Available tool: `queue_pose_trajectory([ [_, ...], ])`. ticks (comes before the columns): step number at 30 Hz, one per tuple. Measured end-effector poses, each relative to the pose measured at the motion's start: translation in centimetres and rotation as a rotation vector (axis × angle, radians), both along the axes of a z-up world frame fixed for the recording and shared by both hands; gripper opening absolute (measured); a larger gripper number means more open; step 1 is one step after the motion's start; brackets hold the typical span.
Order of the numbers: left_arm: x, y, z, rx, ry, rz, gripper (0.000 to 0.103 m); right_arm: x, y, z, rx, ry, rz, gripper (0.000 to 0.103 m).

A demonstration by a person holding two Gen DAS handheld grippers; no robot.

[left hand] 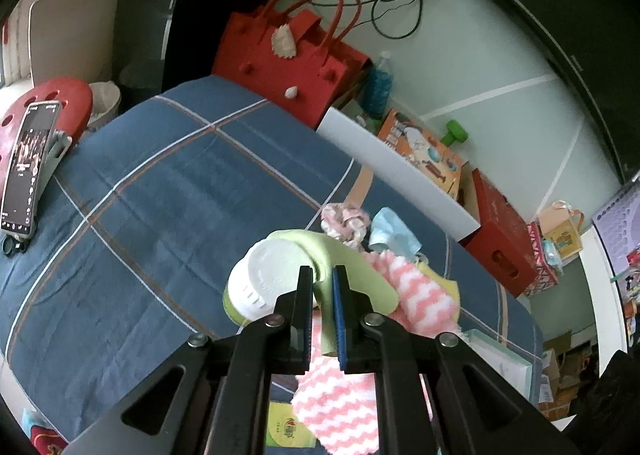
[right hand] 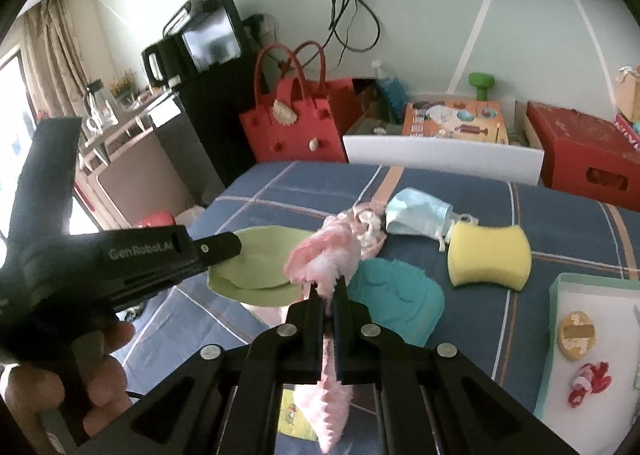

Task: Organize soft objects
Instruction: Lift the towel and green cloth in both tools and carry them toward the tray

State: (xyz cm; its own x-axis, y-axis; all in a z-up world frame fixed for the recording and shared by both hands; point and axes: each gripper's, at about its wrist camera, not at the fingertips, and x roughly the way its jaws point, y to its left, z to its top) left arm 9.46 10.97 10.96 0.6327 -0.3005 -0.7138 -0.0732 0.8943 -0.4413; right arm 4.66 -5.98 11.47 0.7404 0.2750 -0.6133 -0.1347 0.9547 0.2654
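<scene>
On a blue plaid bedspread [right hand: 480,335], two handheld grippers are working a pile of soft things. At left, a person's hand [right hand: 80,375] is steadying the left gripper [left hand: 322,287], whose jaws are pinching the rim of a light green silicone piece [left hand: 352,263] beside a white lid [left hand: 272,275]. At centre, the right gripper [right hand: 328,291] is clamping a pink and white fuzzy cloth [right hand: 324,255] and holding it above a teal mat [right hand: 400,299]. Further right, a blue face mask [right hand: 416,215] and yellow sponge [right hand: 488,255] are lying near an open box [right hand: 560,283].
</scene>
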Motion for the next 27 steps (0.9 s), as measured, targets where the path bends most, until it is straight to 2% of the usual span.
queue_pose_trajectory([
  [18,-3.1,0.3,5.0,-0.041,-0.189,-0.016,0.008,-5.5,-3.2,8.0,0.072,-0.274,-0.06,0.003],
  [27,-4.4,-2.1,7.5,-0.054,-0.267,-0.101,0.008,-9.2,-7.8,11.2,0.079,-0.382,-0.189,0.003],
])
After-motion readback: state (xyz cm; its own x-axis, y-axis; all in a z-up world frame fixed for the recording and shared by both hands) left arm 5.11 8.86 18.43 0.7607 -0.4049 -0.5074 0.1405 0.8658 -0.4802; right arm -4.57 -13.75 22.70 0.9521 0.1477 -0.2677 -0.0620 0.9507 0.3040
